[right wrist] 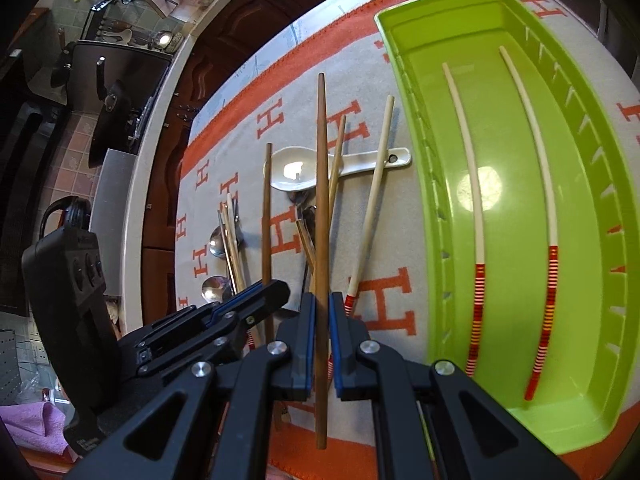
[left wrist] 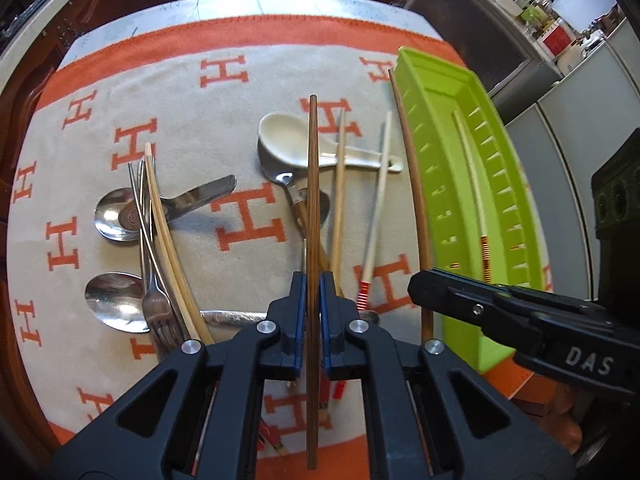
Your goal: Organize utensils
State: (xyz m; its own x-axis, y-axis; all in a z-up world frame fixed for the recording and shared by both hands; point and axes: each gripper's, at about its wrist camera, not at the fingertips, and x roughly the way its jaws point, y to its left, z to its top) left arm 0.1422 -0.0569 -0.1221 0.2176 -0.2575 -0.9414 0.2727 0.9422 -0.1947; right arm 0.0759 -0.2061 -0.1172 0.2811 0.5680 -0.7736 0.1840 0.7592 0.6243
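My left gripper point(left wrist: 313, 292) is shut on a dark brown chopstick point(left wrist: 313, 200) and holds it above the cloth. My right gripper point(right wrist: 321, 312) is shut on a second dark brown chopstick point(right wrist: 321, 200); in the left wrist view that chopstick point(left wrist: 414, 184) runs along the green tray's left wall. The green tray point(right wrist: 408, 80) holds two white chopsticks with red-striped ends point(right wrist: 468, 152). On the cloth lie a white ceramic spoon point(left wrist: 280, 140), metal spoons point(left wrist: 116, 214), a fork point(left wrist: 160, 308) and more chopsticks point(left wrist: 376, 200). The left gripper also shows in the right wrist view point(right wrist: 256, 296).
The orange and beige cloth point(left wrist: 180, 92) covers a round table. A dark cabinet and a counter edge point(right wrist: 160, 128) lie beyond the table. Shelves with jars point(left wrist: 532, 4) stand at the far right.
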